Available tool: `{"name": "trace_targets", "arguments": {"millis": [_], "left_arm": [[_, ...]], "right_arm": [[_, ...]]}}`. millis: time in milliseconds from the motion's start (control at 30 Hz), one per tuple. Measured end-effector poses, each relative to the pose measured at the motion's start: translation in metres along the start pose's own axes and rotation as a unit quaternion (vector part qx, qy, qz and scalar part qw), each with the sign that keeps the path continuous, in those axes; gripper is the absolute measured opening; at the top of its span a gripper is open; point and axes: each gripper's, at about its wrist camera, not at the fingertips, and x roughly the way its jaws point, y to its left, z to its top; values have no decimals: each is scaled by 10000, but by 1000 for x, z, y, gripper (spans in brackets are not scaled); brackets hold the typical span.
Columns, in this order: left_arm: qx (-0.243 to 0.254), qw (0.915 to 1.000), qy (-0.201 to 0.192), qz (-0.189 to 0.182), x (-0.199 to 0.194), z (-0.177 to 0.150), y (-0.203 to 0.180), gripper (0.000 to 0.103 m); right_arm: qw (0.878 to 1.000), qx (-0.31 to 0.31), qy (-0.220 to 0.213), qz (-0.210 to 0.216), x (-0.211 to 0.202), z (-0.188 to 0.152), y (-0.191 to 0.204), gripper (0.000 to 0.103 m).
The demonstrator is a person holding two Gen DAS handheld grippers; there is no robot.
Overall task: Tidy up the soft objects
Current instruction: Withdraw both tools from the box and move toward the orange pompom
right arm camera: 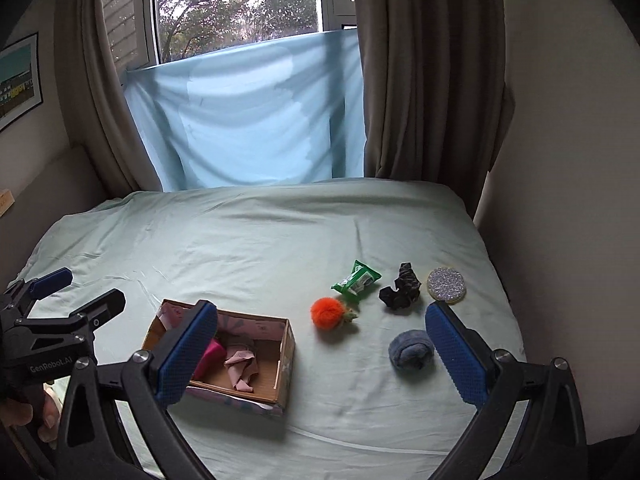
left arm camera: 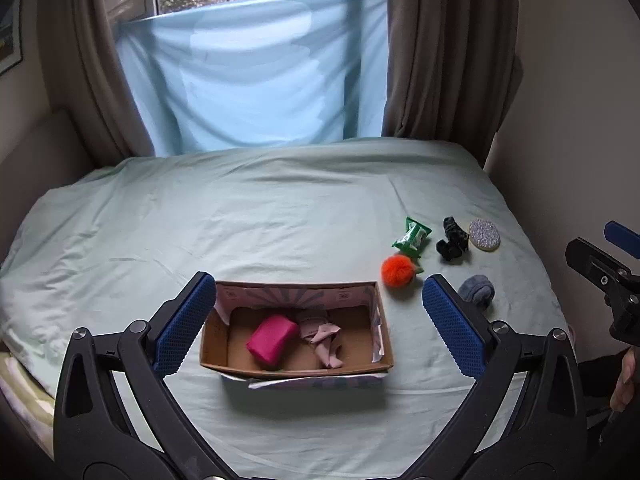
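A cardboard box (left arm camera: 296,370) (right arm camera: 286,360) sits on the bed and holds a pink pouch (left arm camera: 272,340) and a pale pink cloth (left arm camera: 324,336) (right arm camera: 240,364). To its right lie an orange pom-pom (left arm camera: 398,272) (right arm camera: 328,312), a green packet (left arm camera: 412,236) (right arm camera: 356,280), a black scrunchie (left arm camera: 452,240) (right arm camera: 402,288), a glittery round pad (left arm camera: 484,234) (right arm camera: 446,286) and a rolled blue-grey sock (left arm camera: 476,290) (right arm camera: 412,350). My left gripper (left arm camera: 320,324) is open and empty, above the box. My right gripper (right arm camera: 324,356) is open and empty, between the box and the sock.
The pale green bed sheet (left arm camera: 260,208) covers the whole surface. A light blue cloth (left arm camera: 256,76) hangs over the window behind, with brown curtains (left arm camera: 440,48) at both sides. Walls close in the bed's left and right edges.
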Motion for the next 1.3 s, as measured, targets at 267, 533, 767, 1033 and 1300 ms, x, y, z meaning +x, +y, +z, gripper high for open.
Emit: {"name": "trace_targets", "arguments": {"millis": [267,533,767,1033,1300], "left_arm": [[-163,9998,-78,73,10,9,-69,103],[-315,9990,108,281,55,12,-137,103],[-327,9981,342,385,113,6,-187,103],[-416,9958,625,527,224,-20,-228,103],[-354,9918,798,934,337,-49,-236,102]], "right_arm": [[9996,217,-49,144,5,1,-80,103],[9993,125,204,296,52,8,-151,103],[9981,319,394,354,118,15,-199,103],[9961,453,601,455,213,8,-222,103],[9926,464,977,548,310,-16,-224,103]]}}
